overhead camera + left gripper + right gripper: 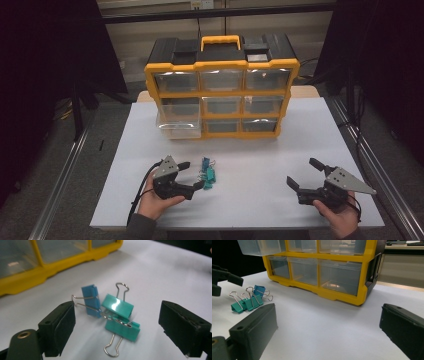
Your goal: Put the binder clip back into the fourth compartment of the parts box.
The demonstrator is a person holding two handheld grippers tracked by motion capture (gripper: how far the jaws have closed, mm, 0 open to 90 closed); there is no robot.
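Centrally, three clips (112,315) lie on the white table (250,150) near the drawer box (222,95); left gripper (192,175) and right gripper (303,173) both gape wide, empty.

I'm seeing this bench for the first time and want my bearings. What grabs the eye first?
The yellow and black drawer organizer at the far side of the white table, with one clear drawer at its left pulled out. Next, the small cluster of teal and blue binder clips lying near the front, just ahead of the left gripper, whose jaws stand open; the right gripper waits open too.
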